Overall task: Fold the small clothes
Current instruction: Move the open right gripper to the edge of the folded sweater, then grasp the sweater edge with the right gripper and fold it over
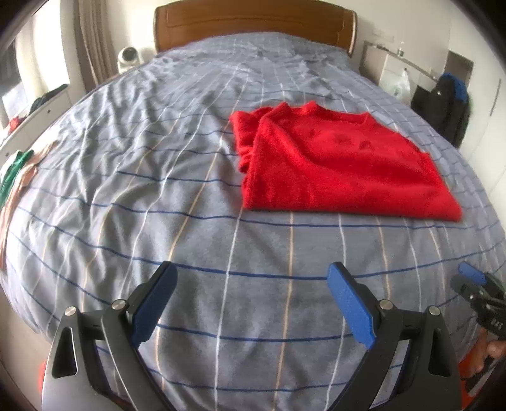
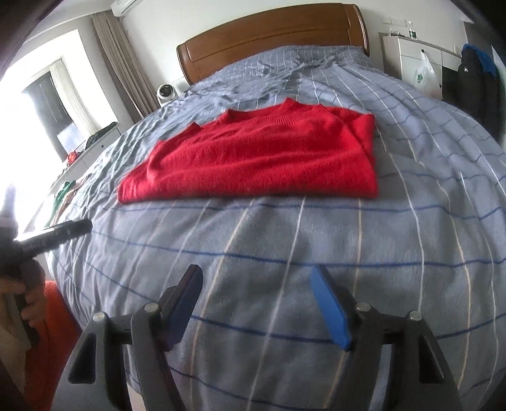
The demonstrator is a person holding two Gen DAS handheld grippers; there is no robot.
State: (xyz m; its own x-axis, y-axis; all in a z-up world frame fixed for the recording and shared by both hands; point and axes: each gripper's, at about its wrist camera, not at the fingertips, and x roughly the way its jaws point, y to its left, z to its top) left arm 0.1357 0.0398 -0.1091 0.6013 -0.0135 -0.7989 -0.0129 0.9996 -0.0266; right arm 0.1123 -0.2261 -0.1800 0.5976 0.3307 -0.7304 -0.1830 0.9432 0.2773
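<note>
Item: 1 red sweater (image 2: pixel 259 155), lying folded mid-bed on the striped bedspread (image 2: pixel 284 253). Soft, light, fuzzy knit, likely floppy; you would pinch its near hem corners. Your left claw (image 1: pixel 249 303) and right claw (image 2: pixel 256 303) both gaped, empty, well short.

A folded sweater (image 1: pixel 332 164) lies on the bed (image 1: pixel 158 189), between its foot and the headboard (image 1: pixel 253 22). Both pairs of tongs hang over the foot end, well short of the sweater, left tongs (image 1: pixel 249 303) beside right tongs (image 2: pixel 256 303). More clothes (image 1: pixel 12 170) lie at the bed's left edge.
</note>
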